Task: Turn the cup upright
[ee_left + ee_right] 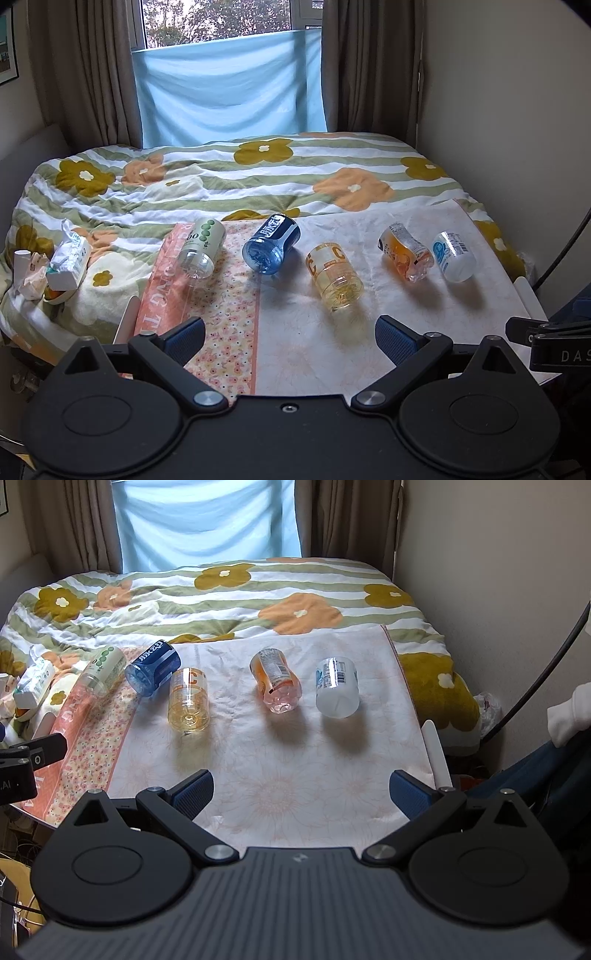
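Note:
Several plastic cups lie on their sides in a row on a floral cloth on the bed. From left: a green-dotted white cup (201, 245) (104, 669), a blue cup (270, 244) (153, 667), a yellow cup (334, 275) (188, 700), an orange cup (405, 252) (276, 681) and a white-blue cup (453, 256) (337, 686). My left gripper (290, 341) is open and empty, near the cloth's front edge before the yellow cup. My right gripper (301, 794) is open and empty, in front of the orange and white-blue cups.
The floral cloth (314, 332) (295, 757) lies over a flowered quilt (221, 177). A tissue pack and small clutter (68, 258) sit at the left. A wall is close on the right. The other gripper shows at each view's edge (554, 343) (26, 760).

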Motion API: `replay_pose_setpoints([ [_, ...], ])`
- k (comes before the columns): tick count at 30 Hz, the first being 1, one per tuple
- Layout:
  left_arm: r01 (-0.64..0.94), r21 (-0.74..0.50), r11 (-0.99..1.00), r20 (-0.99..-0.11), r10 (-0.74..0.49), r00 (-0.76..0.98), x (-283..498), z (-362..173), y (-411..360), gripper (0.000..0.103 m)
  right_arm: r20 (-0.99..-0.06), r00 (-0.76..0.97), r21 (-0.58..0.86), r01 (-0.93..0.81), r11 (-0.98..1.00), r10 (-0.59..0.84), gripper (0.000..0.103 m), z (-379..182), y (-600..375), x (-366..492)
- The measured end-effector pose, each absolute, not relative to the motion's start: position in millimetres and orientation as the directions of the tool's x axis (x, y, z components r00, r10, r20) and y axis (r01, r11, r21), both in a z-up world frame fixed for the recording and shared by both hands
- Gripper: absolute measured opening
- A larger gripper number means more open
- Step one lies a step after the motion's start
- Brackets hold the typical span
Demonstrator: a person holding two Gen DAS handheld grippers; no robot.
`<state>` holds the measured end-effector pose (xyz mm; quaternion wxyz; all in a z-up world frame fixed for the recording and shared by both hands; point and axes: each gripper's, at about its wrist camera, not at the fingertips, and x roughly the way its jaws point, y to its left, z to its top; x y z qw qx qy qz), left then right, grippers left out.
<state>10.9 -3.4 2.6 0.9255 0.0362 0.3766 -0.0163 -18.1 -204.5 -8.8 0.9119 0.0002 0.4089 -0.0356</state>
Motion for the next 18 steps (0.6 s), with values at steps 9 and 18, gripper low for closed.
replay_pose_setpoints([
  [9, 0.057, 0.056, 0.997, -0.699, -0.002, 0.715, 10.9, 2.8, -2.9, 0.100, -0.747, 0.662, -0.028, 0.065, 0.998, -0.064, 0.103, -8.7, -205.2, -17.0],
  [18, 0.057, 0.058, 0.997, -0.699, 0.000, 0.716, 11.7, 2.9, -2.7, 0.100, -0.747, 0.662, -0.027, 0.062, 0.998, -0.061, 0.103, -9.7, -204.9, -15.8],
])
